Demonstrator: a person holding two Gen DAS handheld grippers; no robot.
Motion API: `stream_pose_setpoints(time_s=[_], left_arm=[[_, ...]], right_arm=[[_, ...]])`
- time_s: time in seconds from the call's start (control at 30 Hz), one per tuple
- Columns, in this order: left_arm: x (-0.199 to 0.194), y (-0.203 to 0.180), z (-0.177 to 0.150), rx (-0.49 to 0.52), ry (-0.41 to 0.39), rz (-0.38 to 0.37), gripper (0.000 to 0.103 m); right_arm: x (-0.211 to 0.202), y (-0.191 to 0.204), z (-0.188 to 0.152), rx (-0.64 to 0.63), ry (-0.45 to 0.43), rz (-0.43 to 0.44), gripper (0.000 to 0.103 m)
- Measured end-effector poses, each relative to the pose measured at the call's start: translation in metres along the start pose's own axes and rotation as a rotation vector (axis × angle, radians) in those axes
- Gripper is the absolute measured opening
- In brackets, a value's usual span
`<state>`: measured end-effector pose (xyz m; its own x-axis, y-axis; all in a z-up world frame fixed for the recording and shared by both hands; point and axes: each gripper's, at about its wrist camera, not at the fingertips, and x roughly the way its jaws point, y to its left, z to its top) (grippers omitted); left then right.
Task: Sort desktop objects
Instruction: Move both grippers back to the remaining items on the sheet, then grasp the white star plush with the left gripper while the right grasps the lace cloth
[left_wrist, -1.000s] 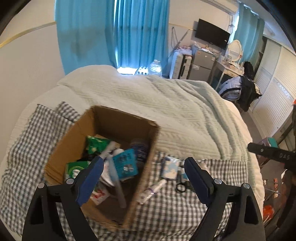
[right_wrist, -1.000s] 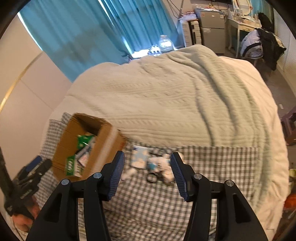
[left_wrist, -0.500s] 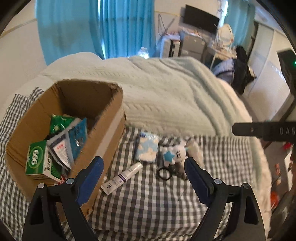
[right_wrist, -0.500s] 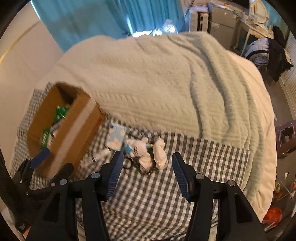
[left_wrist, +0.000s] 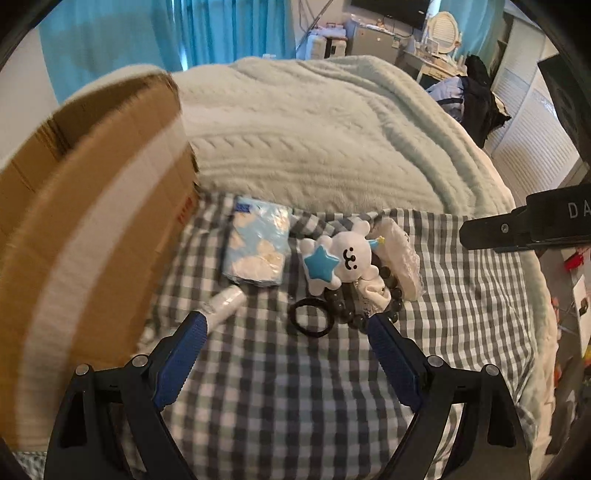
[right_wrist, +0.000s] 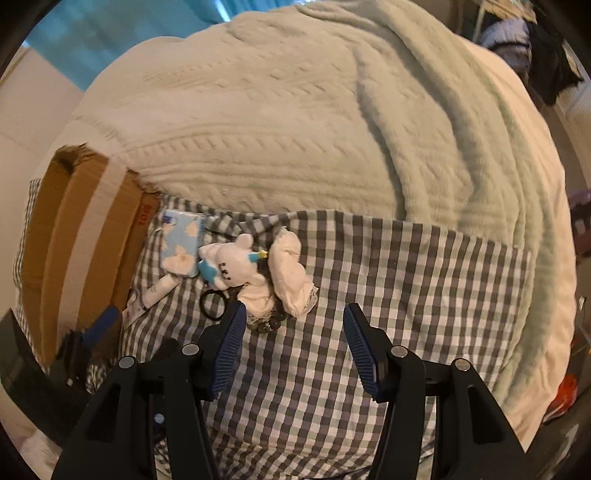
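We see a pale green cable-knit blanket (left_wrist: 325, 133) filling the middle and upper part of both views, draped over a bed. A grey-and-white checked cloth (right_wrist: 388, 280) lies over its lower part. Across the top left hang bright blue curtains (left_wrist: 177, 33). In the upper right of the left wrist view stand a dresser with an oval mirror (left_wrist: 445, 31), a dark screen (left_wrist: 388, 9) on the wall, and dark clothing (left_wrist: 480, 99) heaped on a chair. White slatted doors (left_wrist: 532, 147) run down the right edge.
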<state>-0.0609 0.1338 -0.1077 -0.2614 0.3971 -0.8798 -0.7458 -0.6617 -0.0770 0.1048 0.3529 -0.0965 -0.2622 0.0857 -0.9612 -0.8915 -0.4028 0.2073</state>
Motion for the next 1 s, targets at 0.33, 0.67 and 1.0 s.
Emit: stream_pose_setpoints(time_s=[0.33, 0.67, 1.0], left_arm=[[0.039, -0.004, 0.013, -0.105, 0.044, -0.042, 0.091], [0.058, -0.001, 0.013, -0.127, 0.064, -0.051, 0.091], [0.070, -0.011, 0.033, -0.192, 0.063, -0.135, 0.091]], right_arm=[[0.047, 0.000, 0.011, 0.002, 0.064, 0.018, 0.055], [0.069, 0.006, 0.019, -0.070, 0.062, -0.013, 0.009], [0.048, -0.015, 0.015, -0.077, -0.013, -0.040, 0.009]])
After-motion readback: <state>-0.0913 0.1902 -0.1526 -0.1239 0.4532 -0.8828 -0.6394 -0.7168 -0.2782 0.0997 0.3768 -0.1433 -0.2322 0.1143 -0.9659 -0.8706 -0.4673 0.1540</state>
